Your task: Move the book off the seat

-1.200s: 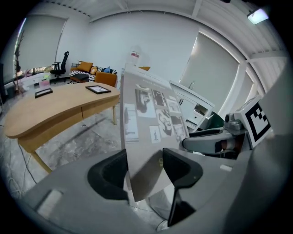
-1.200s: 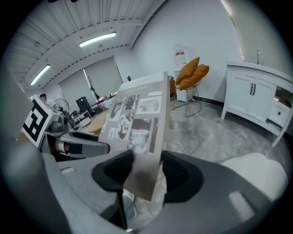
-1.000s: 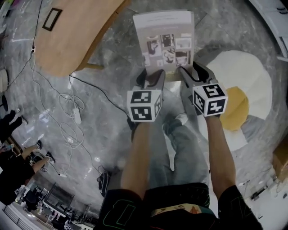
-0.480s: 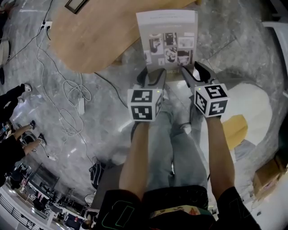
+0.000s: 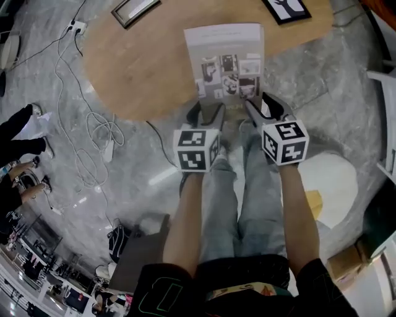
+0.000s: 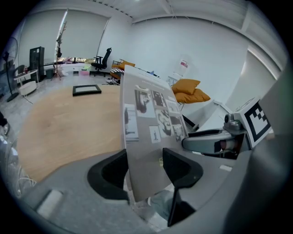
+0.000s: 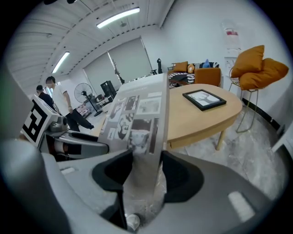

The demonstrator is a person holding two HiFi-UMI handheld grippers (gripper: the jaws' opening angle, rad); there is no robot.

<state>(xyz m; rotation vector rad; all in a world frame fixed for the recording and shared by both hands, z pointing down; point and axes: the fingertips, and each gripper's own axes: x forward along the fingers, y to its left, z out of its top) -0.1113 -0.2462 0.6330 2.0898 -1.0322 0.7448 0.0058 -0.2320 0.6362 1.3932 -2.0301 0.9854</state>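
A grey book [image 5: 224,65] with black-and-white pictures on its cover is held flat in the air by its near edge. It hangs over the rim of a round wooden table [image 5: 136,68]. My left gripper [image 5: 207,115] is shut on the book's near left corner, and my right gripper [image 5: 260,109] is shut on its near right corner. In the left gripper view the book [image 6: 146,123] stands between the jaws of the left gripper [image 6: 146,172], with the right gripper [image 6: 215,142] beside it. In the right gripper view the book [image 7: 137,119] fills the gap of the right gripper [image 7: 145,176].
Two framed pictures [image 5: 133,9] [image 5: 286,7] lie on the table. A white and yellow egg-shaped seat [image 5: 331,182] sits on the floor at right. Cables [image 5: 93,142] trail at left, near people [image 5: 18,130]. A chair with orange cushions [image 7: 256,73] stands beyond the table.
Both grippers carried the book away from the egg-shaped seat, which has slid to the lower right. The wooden table has come under the book's far half. The grips have not changed.
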